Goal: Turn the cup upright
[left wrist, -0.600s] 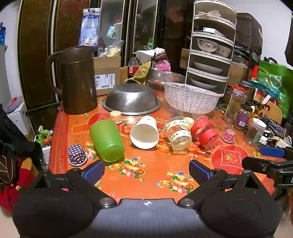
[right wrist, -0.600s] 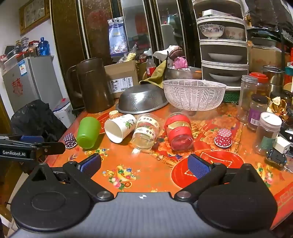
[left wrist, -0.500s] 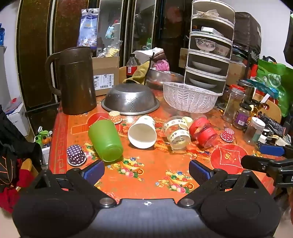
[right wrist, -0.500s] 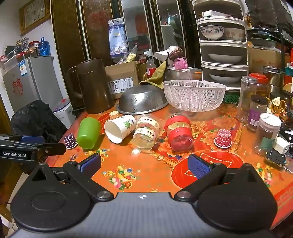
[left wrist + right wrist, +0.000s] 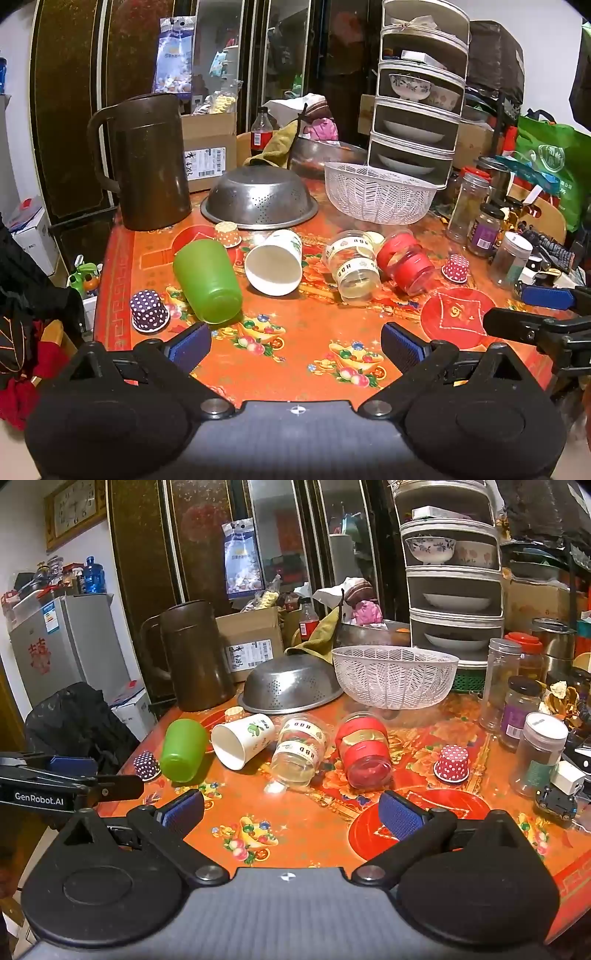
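Four tipped vessels in a row ahead of both tools, on the orange patterned tabletop point(image 5: 295, 343): green cup point(image 5: 207, 280), white paper cup point(image 5: 274, 263), clear jar point(image 5: 352, 266) with banded labels, red jar point(image 5: 406, 260).

Seen from the left tool point(image 5: 295, 343): green cup just beyond the left fingertip, on its side, long axis running away and slightly leftward, closed bottom toward the tool, mouth turned away and hidden. White paper cup straight ahead, also on its side, open mouth facing the tool, inside bare and white. Clear jar ahead to the right, contents hard to make out. Red jar beside it, farther right.

Seen from the right tool point(image 5: 291, 812): green cup point(image 5: 183, 750) ahead and far left, white paper cup point(image 5: 242, 739) next, mouth angled down-left.

Beyond the row: brown pitcher point(image 5: 147, 162) upright, inside not visible; metal colander point(image 5: 258, 197) upside down; white lattice basket point(image 5: 378, 194) upright, nothing discernible inside. Tiered rack point(image 5: 419, 92) farther back, bowls and plates on its shelves.

Small dotted paper cases upside down: purple point(image 5: 148, 310) left of the left tool, red point(image 5: 456, 268) far right.

Both tools spread wide, blue pads apart, pinching nothing. Right tool partly cut off at the right edge of the left view.
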`<move>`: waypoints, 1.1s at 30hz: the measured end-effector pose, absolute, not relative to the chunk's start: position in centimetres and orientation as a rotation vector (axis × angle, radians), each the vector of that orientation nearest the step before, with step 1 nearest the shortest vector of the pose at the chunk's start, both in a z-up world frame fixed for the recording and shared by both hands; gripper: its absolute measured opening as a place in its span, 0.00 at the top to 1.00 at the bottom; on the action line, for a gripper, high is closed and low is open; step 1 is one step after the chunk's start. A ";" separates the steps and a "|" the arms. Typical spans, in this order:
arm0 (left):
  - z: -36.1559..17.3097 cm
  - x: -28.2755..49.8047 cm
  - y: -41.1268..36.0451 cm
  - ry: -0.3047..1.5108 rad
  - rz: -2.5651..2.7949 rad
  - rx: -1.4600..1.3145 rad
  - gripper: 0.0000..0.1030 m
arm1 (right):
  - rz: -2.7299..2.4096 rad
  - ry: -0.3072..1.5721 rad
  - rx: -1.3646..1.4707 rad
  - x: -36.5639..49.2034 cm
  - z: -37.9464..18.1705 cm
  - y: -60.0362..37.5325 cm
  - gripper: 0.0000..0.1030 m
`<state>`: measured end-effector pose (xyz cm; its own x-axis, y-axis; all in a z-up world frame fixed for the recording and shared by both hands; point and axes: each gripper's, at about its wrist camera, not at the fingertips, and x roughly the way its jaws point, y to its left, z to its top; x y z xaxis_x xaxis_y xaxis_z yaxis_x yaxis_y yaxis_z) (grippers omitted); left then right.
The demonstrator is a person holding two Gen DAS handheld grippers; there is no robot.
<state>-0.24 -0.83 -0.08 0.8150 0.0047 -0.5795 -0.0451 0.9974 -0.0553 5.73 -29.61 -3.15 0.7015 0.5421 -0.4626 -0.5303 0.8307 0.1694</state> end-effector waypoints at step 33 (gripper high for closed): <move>-0.4 -0.1 -0.8 0.633 0.024 -0.083 0.03 | 0.609 0.514 0.015 5.5 -2.9 -29.3 0.01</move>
<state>-0.12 -0.83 -0.37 0.8061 -0.0026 -0.5918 -0.0481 0.9964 -0.0699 5.48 -29.32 -2.94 0.6993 0.5499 -0.4567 -0.5426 0.8243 0.1618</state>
